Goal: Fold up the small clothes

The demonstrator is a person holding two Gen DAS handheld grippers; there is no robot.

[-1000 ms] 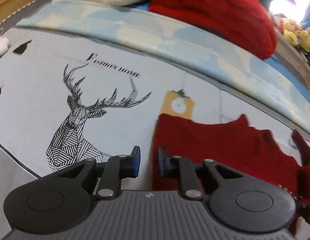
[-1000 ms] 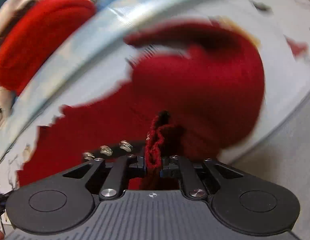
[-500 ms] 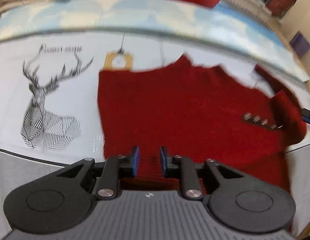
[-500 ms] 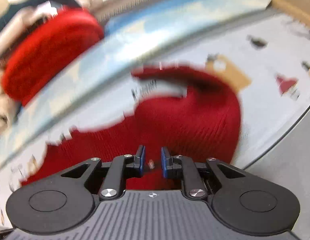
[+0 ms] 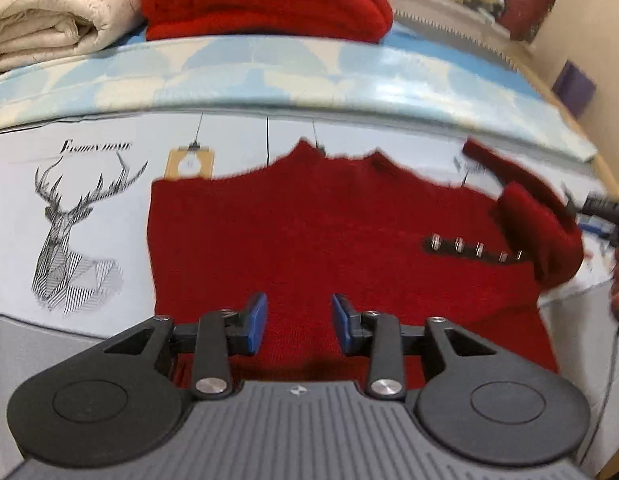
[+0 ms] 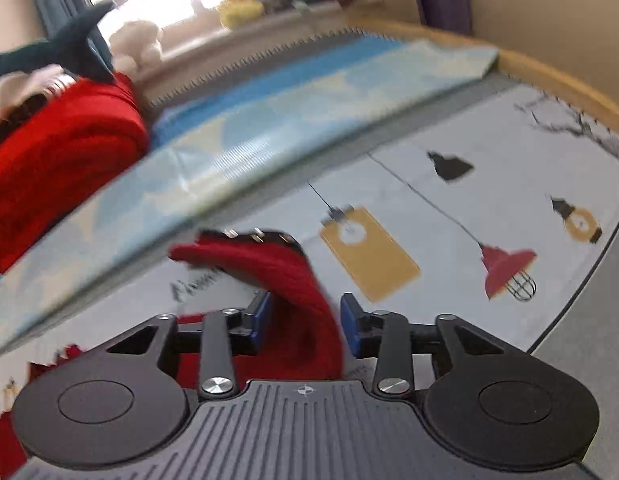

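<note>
Both grippers have let go since a second ago; left gripper (image 5: pixel 296 322) and right gripper (image 6: pixel 305 322) are opening, clamping nothing, though the red sweater's (image 5: pixel 309 248) folded sleeve (image 6: pixel 293 280) seemingly lies between the right's pads; it may spring back; sweater flat on the printed sheet (image 5: pixel 89 184), collar away, length running toward the camera.

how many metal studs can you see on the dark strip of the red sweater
5 studs in the left wrist view, in a row along the dark strip on the red sweater, right side. The folded sleeve covers the strip's end, so more may be hidden.
</note>
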